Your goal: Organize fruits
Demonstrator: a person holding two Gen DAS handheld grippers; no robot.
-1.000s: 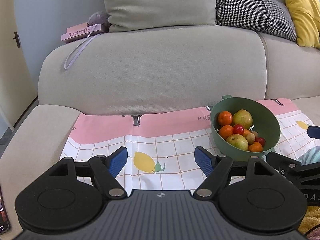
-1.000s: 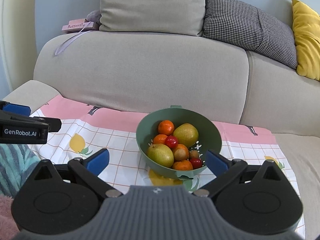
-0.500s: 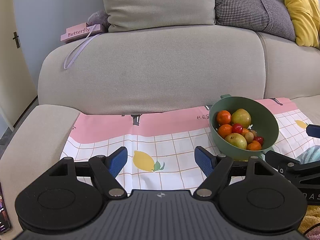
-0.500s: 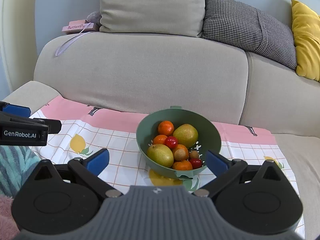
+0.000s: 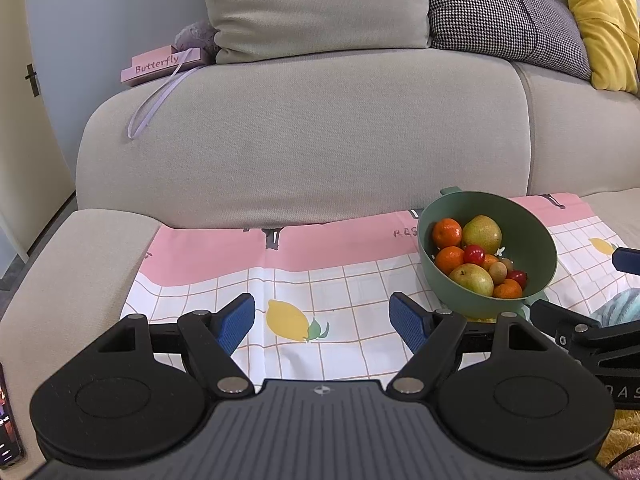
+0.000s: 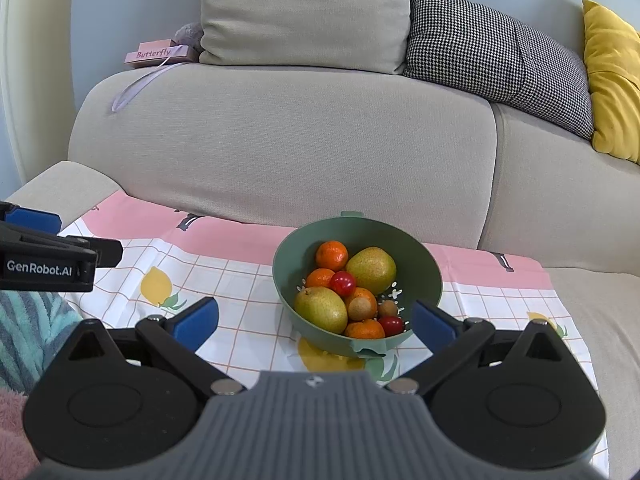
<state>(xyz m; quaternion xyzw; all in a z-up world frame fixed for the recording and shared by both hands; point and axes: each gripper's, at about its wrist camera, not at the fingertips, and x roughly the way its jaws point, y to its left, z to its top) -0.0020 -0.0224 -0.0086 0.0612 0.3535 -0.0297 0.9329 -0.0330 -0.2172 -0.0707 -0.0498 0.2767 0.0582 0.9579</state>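
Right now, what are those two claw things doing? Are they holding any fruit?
Left gripper: open, holding nothing.
Right gripper: open, holding nothing; the fruit sits in the green bowl ahead of it.

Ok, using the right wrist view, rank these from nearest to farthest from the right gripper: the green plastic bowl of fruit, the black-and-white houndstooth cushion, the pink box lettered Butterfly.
1. Green plastic bowl: just ahead of the right gripper, on the lemon-print cloth.
2. Black-and-white houndstooth cushion: up on the sofa back, to the right.
3. Pink box lettered Butterfly: far left corner of the sofa back.
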